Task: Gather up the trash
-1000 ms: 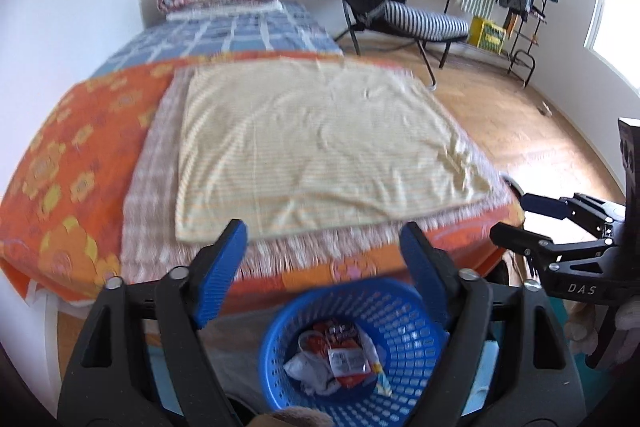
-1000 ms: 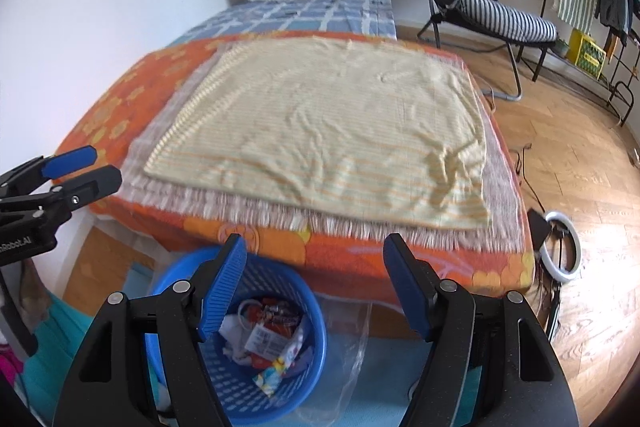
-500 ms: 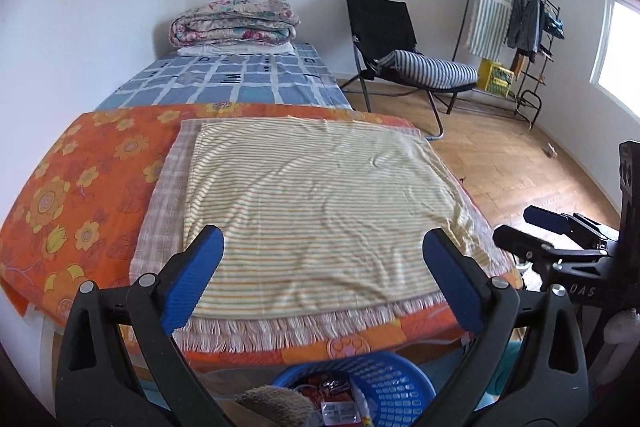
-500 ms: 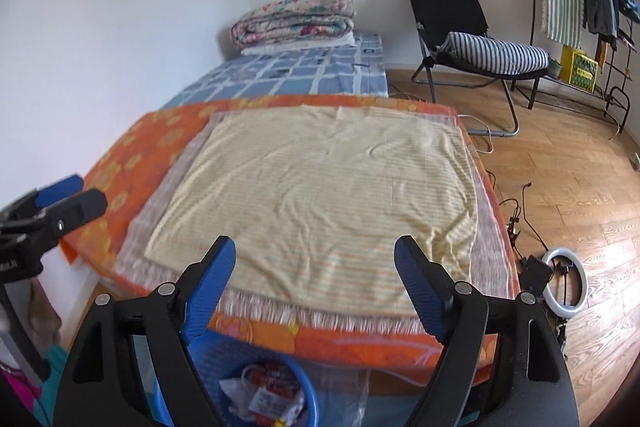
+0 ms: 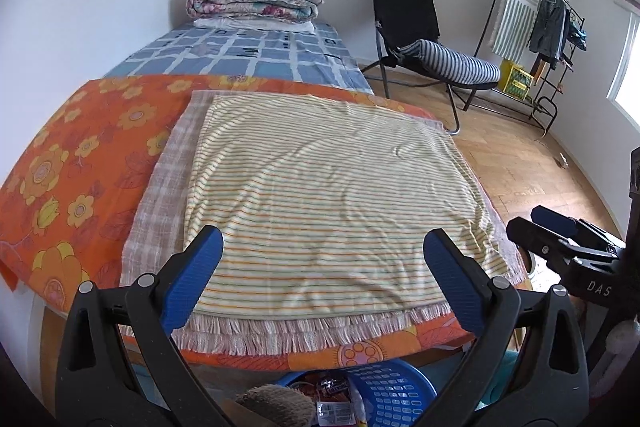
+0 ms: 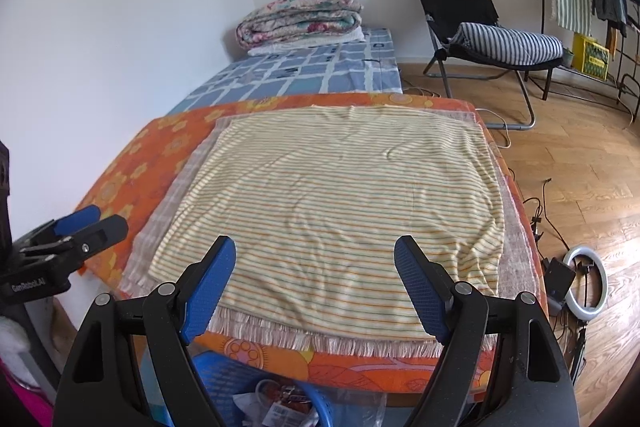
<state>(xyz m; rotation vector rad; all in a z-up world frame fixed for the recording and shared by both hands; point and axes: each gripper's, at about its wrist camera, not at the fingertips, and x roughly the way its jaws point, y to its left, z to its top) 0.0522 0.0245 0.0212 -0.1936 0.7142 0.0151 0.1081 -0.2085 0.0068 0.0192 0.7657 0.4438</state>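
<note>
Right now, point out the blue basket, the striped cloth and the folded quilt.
blue basket (image 5: 394, 393): left wrist view, its mesh wall.
striped cloth (image 5: 328, 195): left wrist view, middle of its top.
folded quilt (image 6: 300, 15): right wrist view, its front fold.

Soft daylight fills both views, brightest at the overexposed window (image 5: 628, 67) on the right edge of the left wrist view. The glossy wooden parquet floor (image 6: 592, 195) carries a pale sheen there. Shadows are faint (a dim patch lies under the orange flowered bedspread (image 5: 92, 155)). Fisheye bending curves the white walls, dark vignettes fill the corners, and focus is sharp throughout.
</note>
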